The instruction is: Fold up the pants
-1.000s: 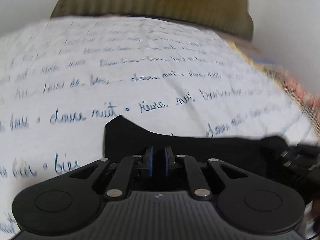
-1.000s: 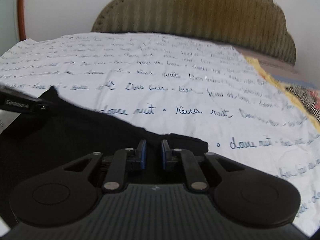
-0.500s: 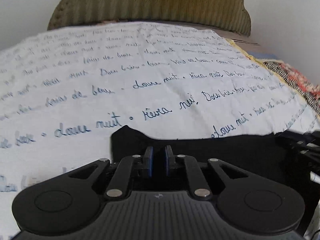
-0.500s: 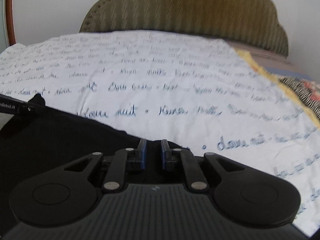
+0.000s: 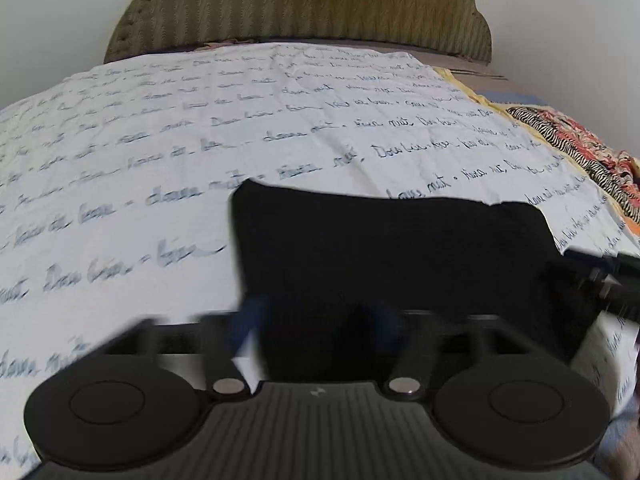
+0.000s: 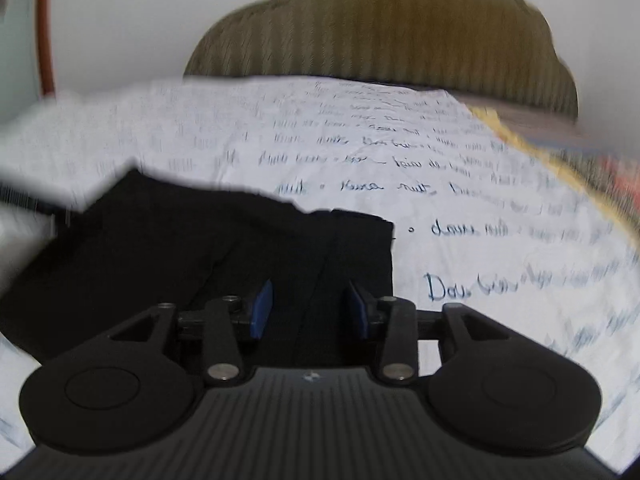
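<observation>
A bedroom in a home. A bed with a padded olive headboard (image 5: 304,4) stands against a plain white wall (image 6: 140,20), covered by a white sheet (image 5: 160,152) (printed with blue handwriting), a patterned blanket (image 5: 576,148) at its right edge.

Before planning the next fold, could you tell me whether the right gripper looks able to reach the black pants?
Probably yes: the right gripper is open directly over the black pants, with nothing between.

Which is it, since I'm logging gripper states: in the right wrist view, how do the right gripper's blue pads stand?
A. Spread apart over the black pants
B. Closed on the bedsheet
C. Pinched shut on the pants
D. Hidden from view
A: the right gripper has its blue pads spread apart, with the black pants visible in the gap.
</observation>
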`<state>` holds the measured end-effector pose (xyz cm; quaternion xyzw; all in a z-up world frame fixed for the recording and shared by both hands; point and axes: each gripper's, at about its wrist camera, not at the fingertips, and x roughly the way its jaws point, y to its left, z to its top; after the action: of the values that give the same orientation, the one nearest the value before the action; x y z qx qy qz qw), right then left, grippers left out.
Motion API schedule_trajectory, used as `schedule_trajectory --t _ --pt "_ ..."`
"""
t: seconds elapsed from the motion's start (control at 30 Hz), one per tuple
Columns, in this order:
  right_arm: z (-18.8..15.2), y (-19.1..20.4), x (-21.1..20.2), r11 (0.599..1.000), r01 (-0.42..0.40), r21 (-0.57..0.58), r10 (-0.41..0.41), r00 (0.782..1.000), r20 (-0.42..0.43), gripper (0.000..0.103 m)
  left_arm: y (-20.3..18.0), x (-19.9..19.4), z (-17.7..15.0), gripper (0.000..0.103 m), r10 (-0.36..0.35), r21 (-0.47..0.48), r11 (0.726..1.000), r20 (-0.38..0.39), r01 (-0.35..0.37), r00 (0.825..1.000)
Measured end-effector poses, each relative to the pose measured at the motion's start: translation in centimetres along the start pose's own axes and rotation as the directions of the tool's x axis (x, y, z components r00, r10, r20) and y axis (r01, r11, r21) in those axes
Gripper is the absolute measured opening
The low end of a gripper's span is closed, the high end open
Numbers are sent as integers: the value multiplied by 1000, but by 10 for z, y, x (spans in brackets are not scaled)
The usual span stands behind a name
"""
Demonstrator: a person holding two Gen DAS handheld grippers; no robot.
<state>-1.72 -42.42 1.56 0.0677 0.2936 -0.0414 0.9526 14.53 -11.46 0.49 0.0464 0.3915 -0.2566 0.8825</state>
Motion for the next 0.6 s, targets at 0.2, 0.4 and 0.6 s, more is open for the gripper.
schedule_trajectory --t 0.2,0.4,0.6 --pt "-8 -84 1 947 -187 261 203 979 -32 63 47 7 -5 98 -193 -128 974 -59 184 979" --pt "-25 -136 39 771 -405 491 472 882 -13 70 50 46 0 103 -435 -194 889 -76 415 897" --pt "-20 -137 70 647 -533 545 632 775 8 71 55 65 6 103 -511 -280 825 -3 490 859"
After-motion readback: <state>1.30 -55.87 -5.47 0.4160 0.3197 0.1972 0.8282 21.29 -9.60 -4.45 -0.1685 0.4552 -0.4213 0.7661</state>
